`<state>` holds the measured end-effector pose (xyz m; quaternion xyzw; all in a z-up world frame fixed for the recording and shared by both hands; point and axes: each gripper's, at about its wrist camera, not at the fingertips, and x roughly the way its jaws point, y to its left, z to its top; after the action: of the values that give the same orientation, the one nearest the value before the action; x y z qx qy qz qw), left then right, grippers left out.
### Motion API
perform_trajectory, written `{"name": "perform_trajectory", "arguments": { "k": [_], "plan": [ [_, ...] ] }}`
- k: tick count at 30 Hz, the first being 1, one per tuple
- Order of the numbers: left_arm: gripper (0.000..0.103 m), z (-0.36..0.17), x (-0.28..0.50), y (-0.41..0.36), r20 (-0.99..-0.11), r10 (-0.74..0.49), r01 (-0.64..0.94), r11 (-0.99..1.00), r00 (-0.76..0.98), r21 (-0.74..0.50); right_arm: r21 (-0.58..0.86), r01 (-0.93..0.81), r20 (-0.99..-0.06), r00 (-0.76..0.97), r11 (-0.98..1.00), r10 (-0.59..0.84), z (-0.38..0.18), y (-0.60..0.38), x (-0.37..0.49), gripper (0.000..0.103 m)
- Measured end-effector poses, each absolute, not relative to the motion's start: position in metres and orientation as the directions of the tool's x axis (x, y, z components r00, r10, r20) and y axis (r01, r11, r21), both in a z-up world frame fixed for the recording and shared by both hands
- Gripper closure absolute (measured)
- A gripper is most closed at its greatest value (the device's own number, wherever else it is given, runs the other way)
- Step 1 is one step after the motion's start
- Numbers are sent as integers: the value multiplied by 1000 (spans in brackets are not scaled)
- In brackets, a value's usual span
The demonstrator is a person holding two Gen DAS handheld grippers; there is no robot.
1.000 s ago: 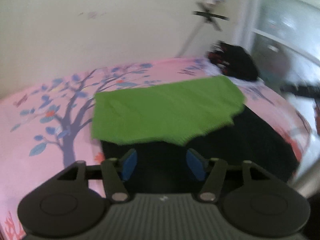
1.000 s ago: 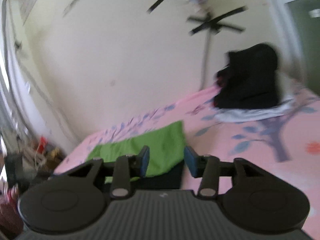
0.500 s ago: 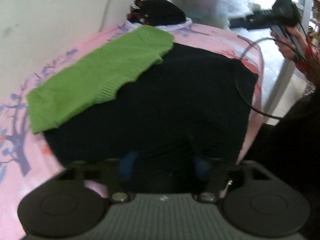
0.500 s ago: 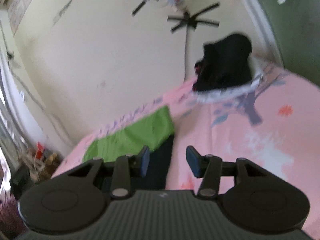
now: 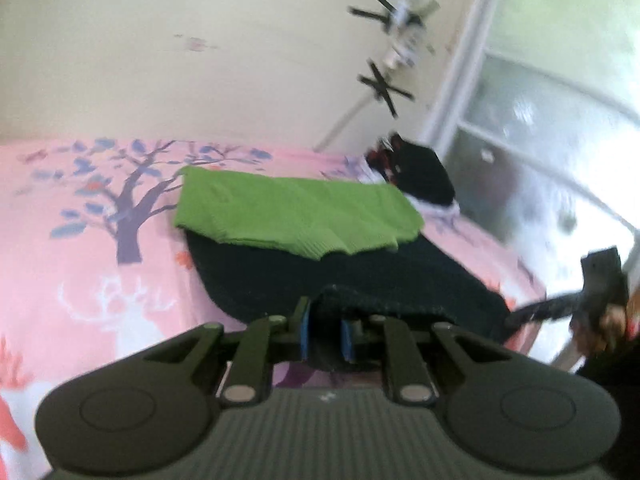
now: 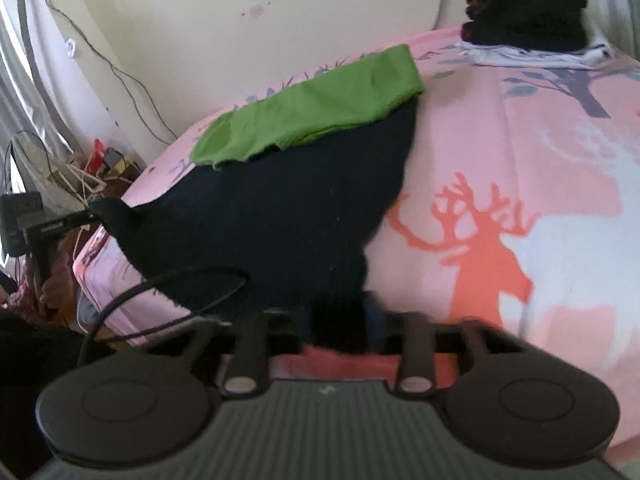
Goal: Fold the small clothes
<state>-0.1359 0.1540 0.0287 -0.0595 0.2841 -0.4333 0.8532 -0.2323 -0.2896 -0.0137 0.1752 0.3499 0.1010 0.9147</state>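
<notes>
Both jaws just closing, clamped on black knit garment (image 5: 360, 280) hem | left gripper (image 5: 326, 338), right gripper (image 6: 340, 328) | risk: green knit cloth (image 5: 296, 216) slides off when lifted.

Pink tree-print bed (image 6: 560, 152) under black garment (image 6: 280, 200), far clothes pile (image 6: 532, 12)

No readable text, labels, brands, numbers or signs in either view
</notes>
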Motion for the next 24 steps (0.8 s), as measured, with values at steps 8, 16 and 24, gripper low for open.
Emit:
{"name": "perform_trajectory", "arguments": {
  "k": [8, 16, 24],
  "plan": [
    [90, 40, -96, 157, -347, -783, 617, 621, 516, -484, 452, -94, -457, 830, 887, 321, 25, -318, -190, 97],
    [68, 44, 24, 109, -502, -576, 245, 778, 645, -578, 441, 176, -384, 923, 880, 8, 43, -361, -72, 50],
    [30, 31, -4, 103, -565, -500, 317, 863, 657, -395, 416, 68, -394, 912, 907, 112, 10, -350, -111, 47]
  ]
}}
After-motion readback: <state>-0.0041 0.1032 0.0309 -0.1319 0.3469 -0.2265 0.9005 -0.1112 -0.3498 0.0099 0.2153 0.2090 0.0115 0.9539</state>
